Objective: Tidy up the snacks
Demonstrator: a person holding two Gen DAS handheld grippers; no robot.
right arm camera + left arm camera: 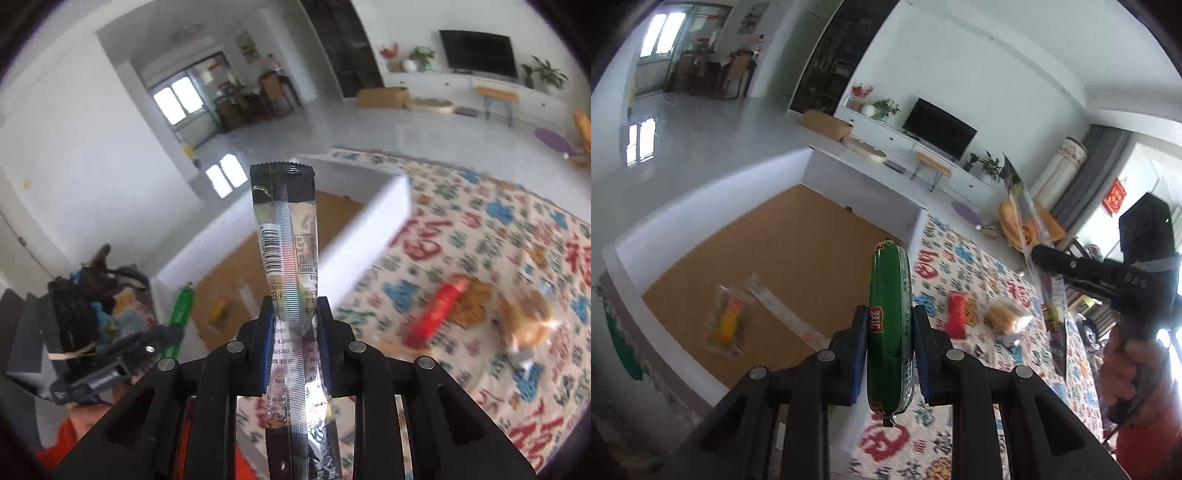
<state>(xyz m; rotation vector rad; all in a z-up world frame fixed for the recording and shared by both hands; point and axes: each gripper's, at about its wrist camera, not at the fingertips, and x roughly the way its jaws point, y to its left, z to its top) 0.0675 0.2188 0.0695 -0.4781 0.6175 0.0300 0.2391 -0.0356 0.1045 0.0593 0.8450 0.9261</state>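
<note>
My left gripper [890,317] is shut on a green sausage stick [889,325], held upright above the edge of a white box with a brown cardboard floor [783,258]. A yellow-orange snack packet [728,322] lies in the box. My right gripper [294,310] is shut on a long clear-and-black snack packet [290,258], held above the patterned cloth; it shows in the left wrist view [1039,254] too. The green sausage also shows in the right wrist view [180,314]. A red snack bar [956,314] and a bread packet [1006,317] lie on the cloth.
The table is covered by a patterned cloth [979,266] with red and blue characters. The box's white wall [373,229] stands between cloth and box floor. A white strip [783,310] lies in the box. A pile of bags [92,295] sits to the left.
</note>
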